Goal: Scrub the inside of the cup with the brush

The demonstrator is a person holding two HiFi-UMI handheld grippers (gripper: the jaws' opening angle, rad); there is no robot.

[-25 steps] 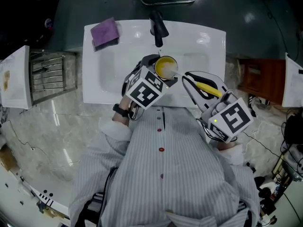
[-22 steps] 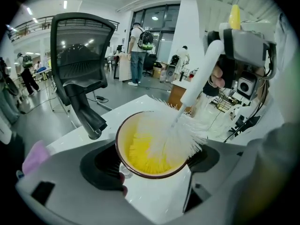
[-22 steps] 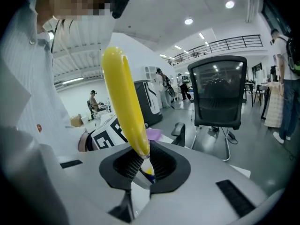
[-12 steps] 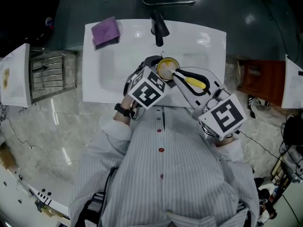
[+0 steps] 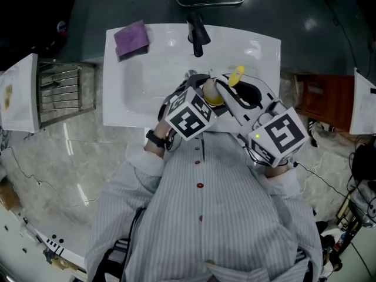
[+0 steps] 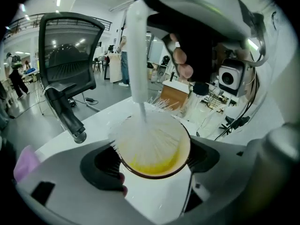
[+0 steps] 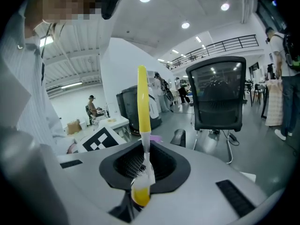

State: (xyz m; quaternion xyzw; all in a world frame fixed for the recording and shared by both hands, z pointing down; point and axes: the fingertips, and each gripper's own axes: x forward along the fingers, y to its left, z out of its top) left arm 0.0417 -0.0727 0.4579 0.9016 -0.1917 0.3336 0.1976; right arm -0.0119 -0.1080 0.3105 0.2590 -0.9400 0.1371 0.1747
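A small cup [image 6: 154, 149] with a yellow inside and dark rim sits between the jaws of my left gripper [image 6: 152, 161], held over the white sink [image 5: 147, 75]. The brush's white bristles [image 6: 147, 142] fill the cup's mouth, and its white stem [image 6: 136, 55] rises out of it. My right gripper [image 7: 145, 168] is shut on the brush [image 7: 143, 102], whose yellow handle stands up from the jaws. In the head view the left gripper [image 5: 202, 96] and right gripper [image 5: 228, 94] meet at the cup [image 5: 211, 93], with the handle's end [image 5: 237, 75] sticking out beyond.
A black faucet [image 5: 197, 35] stands at the sink's back edge and a purple cloth [image 5: 131, 40] lies on its back left corner. A metal rack [image 5: 59, 93] is to the left. An office chair [image 6: 70, 64] stands behind the sink.
My right gripper swung left and up to the cup. The brush turned from lying sideways to standing up, its head now down in the cup. The left gripper shifted slightly right.
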